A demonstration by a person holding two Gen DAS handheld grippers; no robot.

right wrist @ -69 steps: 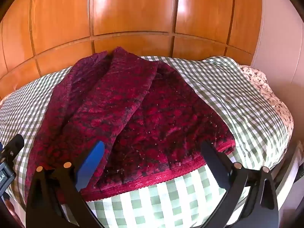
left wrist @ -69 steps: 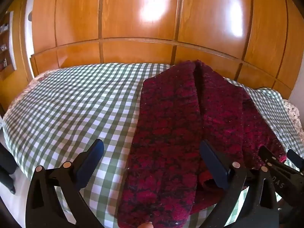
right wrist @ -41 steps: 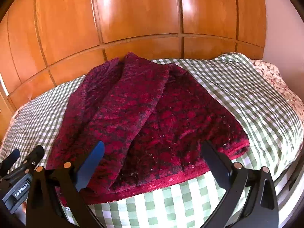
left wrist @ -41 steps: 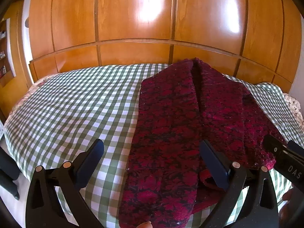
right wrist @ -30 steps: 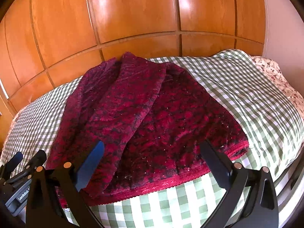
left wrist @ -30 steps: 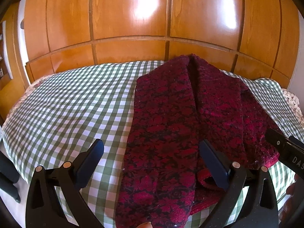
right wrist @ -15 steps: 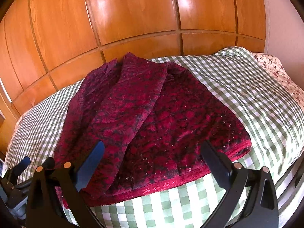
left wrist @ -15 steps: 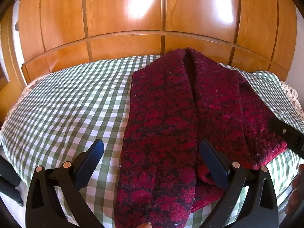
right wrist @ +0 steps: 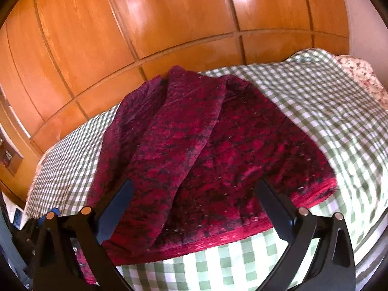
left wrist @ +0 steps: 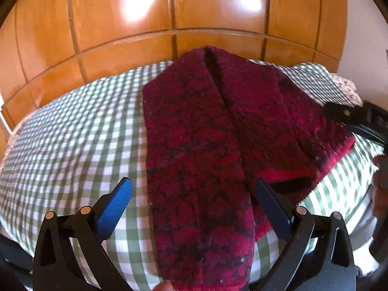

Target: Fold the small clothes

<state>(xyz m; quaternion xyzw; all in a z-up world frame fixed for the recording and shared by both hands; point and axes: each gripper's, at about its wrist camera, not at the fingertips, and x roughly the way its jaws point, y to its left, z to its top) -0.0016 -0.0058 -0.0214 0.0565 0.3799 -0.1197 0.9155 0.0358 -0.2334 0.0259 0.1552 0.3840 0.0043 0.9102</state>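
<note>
Red garment (left wrist: pixel 198 145) lies lengthwise on the bed (left wrist: pixel 72 131), running straight ahead. Left gripper (left wrist: pixel 194 206) straddles its near end, right gripper (right wrist: pixel 194 206) its hem; both sets of fingers spread apart, empty.

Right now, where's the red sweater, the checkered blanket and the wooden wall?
red sweater (right wrist: pixel 218 160), right wrist view, middle of its body.
checkered blanket (left wrist: pixel 72 131), left wrist view, bare part.
wooden wall (left wrist: pixel 109 19), left wrist view, upper panel.

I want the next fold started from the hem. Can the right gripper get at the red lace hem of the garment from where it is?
Probably yes. The right gripper is open, and the red lace hem lies flat on the checked bedspread between its fingers, with nothing covering it.
</note>
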